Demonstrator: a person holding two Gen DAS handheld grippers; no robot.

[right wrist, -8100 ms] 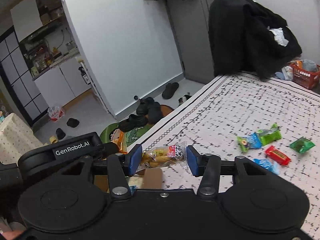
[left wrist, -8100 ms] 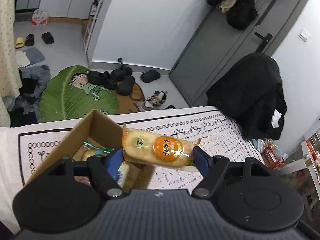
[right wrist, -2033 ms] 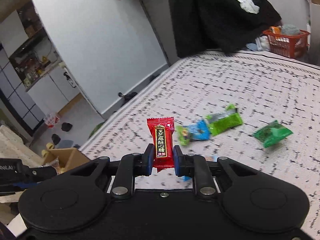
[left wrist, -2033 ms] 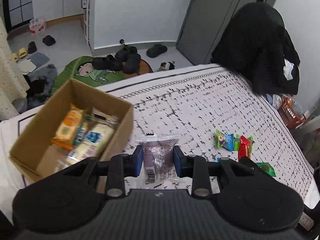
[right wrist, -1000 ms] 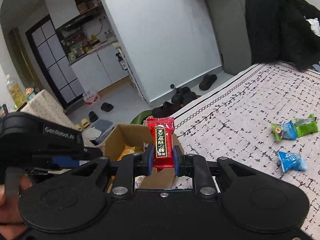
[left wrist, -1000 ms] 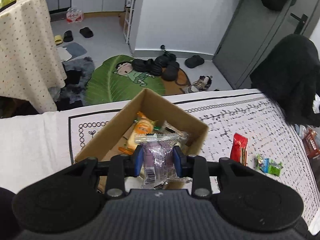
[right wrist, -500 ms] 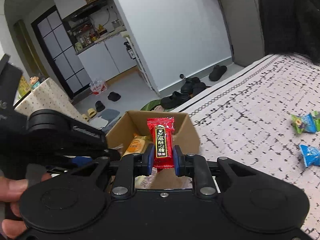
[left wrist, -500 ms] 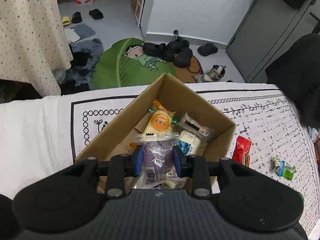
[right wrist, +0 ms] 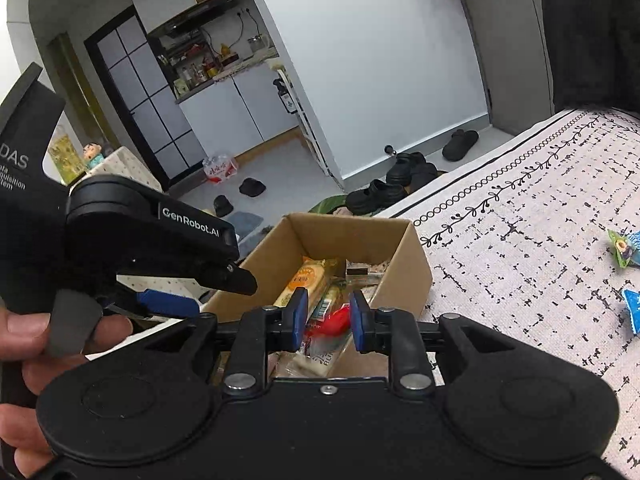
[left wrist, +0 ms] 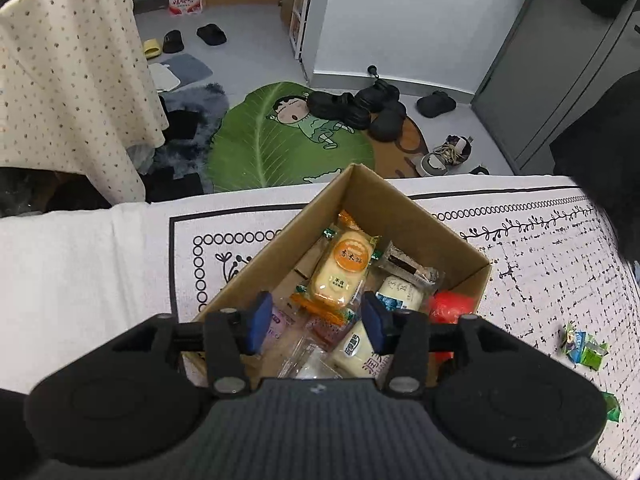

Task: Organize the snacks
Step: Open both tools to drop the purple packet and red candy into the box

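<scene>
My left gripper [left wrist: 317, 322] hangs over the open cardboard box [left wrist: 400, 200], its jaws opening and nothing pressed between the blue pads. The purple packet [left wrist: 277, 326] lies loose in the box under them, beside an orange-label cracker pack [left wrist: 340, 270]. My right gripper [right wrist: 330, 320] is over the same box [right wrist: 412, 276] with its jaws opening. The red candy [right wrist: 334, 325] is a blur just past its pads, free of them. From the left wrist it is a red smear [left wrist: 452, 305] at the box's right wall.
The box stands near the edge of a patterned white cloth [left wrist: 540, 264]. Loose blue and green candies [left wrist: 580, 346] lie on the cloth to the right, also in the right wrist view [right wrist: 634, 308]. A hand [right wrist: 24, 340] holds the left tool. Shoes and a green mat lie on the floor beyond.
Both grippers have let go: the purple packet dropped from the left jaws into the box, and the red candy slipped out of the right jaws. Both hands came closer over the box.
</scene>
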